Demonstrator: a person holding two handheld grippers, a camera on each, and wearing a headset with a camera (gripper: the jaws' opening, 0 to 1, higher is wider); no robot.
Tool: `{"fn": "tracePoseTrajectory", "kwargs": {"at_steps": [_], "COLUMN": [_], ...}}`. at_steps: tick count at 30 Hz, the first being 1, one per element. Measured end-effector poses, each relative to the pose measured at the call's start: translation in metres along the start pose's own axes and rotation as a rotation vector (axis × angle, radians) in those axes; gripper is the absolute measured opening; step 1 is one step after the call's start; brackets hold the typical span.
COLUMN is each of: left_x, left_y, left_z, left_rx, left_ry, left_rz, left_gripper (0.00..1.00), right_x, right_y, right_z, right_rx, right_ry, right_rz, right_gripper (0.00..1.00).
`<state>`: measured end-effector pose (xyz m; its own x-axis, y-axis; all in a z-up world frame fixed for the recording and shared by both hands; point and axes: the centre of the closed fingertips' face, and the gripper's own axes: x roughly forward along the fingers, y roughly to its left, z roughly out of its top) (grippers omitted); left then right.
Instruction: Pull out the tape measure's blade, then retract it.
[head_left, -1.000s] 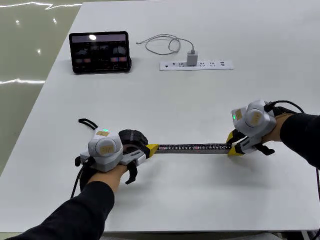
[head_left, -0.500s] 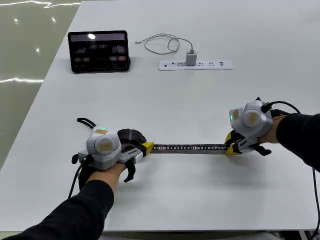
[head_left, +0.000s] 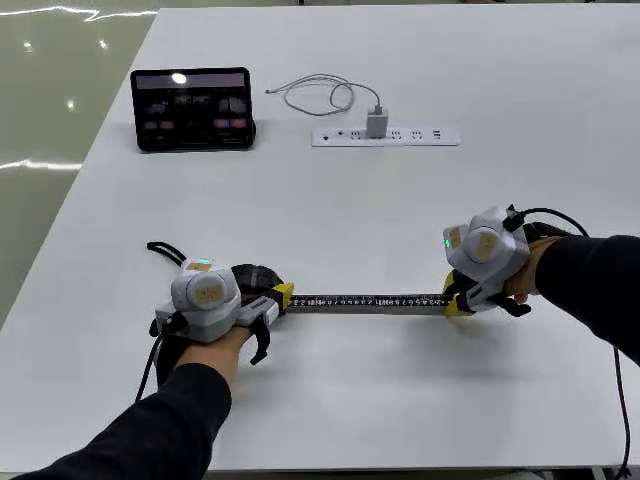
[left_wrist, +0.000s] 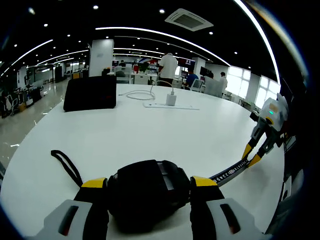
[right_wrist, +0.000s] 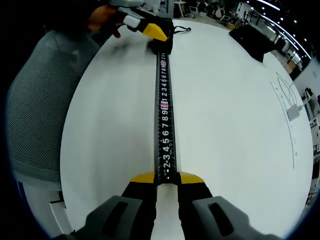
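On the near part of the white desk (head_left: 400, 220), my left tool (head_left: 272, 298) has its yellow-tipped jaws pressed against the two sides of the black, rounded tape measure case (head_left: 256, 278), gripping it where it sits on the desk top; in the left gripper view the case bulges up between the two jaws, touching both. A thin black wrist strap (left_wrist: 65, 162) loops away from the case and lies flat on the desk. Out of the case runs the dark steel blade with white numerals (head_left: 365, 302), drawn out straight and lying low along the desk between my two hands; its far end is pinched in my right tool (head_left: 455, 302), whose yellow tips are closed on it from either side. In the right gripper view the lowest numerals sit just ahead of the jaws and the count climbs toward the case; the hook at the very end is hidden between the tips, so I cannot tell how it sits. Well apart from all this, toward the far side of the desk, a black tablet (head_left: 192, 108) stands propped with its screen facing me; beside it lies a white power strip (head_left: 400, 135) with a white charger block (head_left: 376, 123) plugged in and a pale cable (head_left: 315, 92) curled behind it.
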<state>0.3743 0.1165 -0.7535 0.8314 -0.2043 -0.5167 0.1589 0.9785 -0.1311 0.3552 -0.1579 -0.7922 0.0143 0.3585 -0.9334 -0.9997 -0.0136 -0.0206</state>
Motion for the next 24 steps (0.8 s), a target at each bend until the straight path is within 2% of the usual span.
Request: {"fn": "tracePoseTrajectory", "kwargs": {"at_steps": [3, 6, 15, 17, 18, 20, 24], "left_x": [0.0003, -0.0001, 0.0003, -0.0003, -0.0001, 0.0, 0.0], "left_y": [-0.0005, -0.0008, 0.0002, 0.0, 0.0001, 0.0001, 0.0002], "left_z": [-0.0008, -0.0017, -0.0031, -0.0033, -0.0035, -0.0036, -0.0039], "left_rx": [0.004, 0.014, 0.028, 0.028, 0.028, 0.027, 0.026], "left_ry": [0.008, 0.01, 0.035, 0.036, 0.037, 0.034, 0.037], "left_rz": [0.007, 0.018, 0.029, 0.027, 0.027, 0.025, 0.022], "left_gripper": [0.62, 0.62, 0.6, 0.6, 0.6, 0.6, 0.6], "right_x": [0.0012, 0.0019, 0.0039, 0.0044, 0.005, 0.0046, 0.0036], "right_y": [-0.0014, -0.0034, -0.0044, -0.0047, -0.0052, -0.0038, -0.0063], "right_z": [0.0003, -0.0011, -0.0012, -0.0014, -0.0015, -0.0014, -0.0015], "right_rx": [0.011, 0.066, 0.049, 0.064, 0.098, 0.071, 0.092], "right_ry": [-0.007, -0.007, 0.008, 0.005, 0.0, -0.003, -0.014], "right_rz": [-0.001, -0.006, -0.002, -0.005, -0.011, -0.016, -0.016], "right_gripper": [0.11, 0.11, 0.1, 0.1, 0.1, 0.11, 0.11]}}
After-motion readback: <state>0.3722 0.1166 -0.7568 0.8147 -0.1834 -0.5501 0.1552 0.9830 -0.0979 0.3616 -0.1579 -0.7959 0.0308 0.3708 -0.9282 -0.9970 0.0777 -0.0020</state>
